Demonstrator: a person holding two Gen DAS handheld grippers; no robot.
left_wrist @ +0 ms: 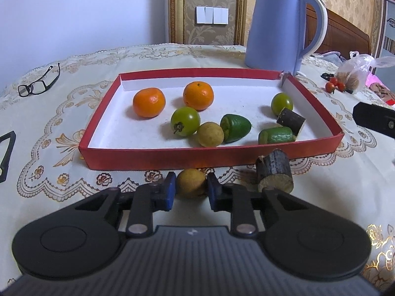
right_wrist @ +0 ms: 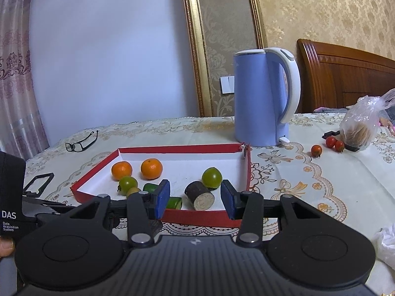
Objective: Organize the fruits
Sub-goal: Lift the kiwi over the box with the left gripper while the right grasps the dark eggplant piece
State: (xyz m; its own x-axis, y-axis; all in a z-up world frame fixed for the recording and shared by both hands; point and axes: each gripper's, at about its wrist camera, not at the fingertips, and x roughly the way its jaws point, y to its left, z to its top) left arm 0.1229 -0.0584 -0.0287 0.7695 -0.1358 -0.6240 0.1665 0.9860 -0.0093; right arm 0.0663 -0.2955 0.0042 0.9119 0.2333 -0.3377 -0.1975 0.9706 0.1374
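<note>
A red shallow box (left_wrist: 153,156) (right_wrist: 197,218) lies on the tablecloth. In it are two oranges (left_wrist: 149,102) (left_wrist: 198,95), two green tomatoes (left_wrist: 185,121) (left_wrist: 281,103), a yellow longan (left_wrist: 210,134), two green cucumber pieces (left_wrist: 235,128) (left_wrist: 276,135) and a dark sugarcane piece (left_wrist: 290,120) (right_wrist: 199,195). My left gripper (left_wrist: 191,188) is shut on a second yellow longan (left_wrist: 190,183) in front of the box. Another sugarcane piece (left_wrist: 274,172) stands just to its right. My right gripper (right_wrist: 195,201) is open and empty at the box's near edge.
A blue kettle (left_wrist: 279,24) (right_wrist: 261,96) stands behind the box. Black glasses (left_wrist: 38,82) lie far left. Red cherry tomatoes (right_wrist: 316,150) and a plastic bag (right_wrist: 360,123) lie to the right. A black frame (left_wrist: 5,156) lies at the left edge.
</note>
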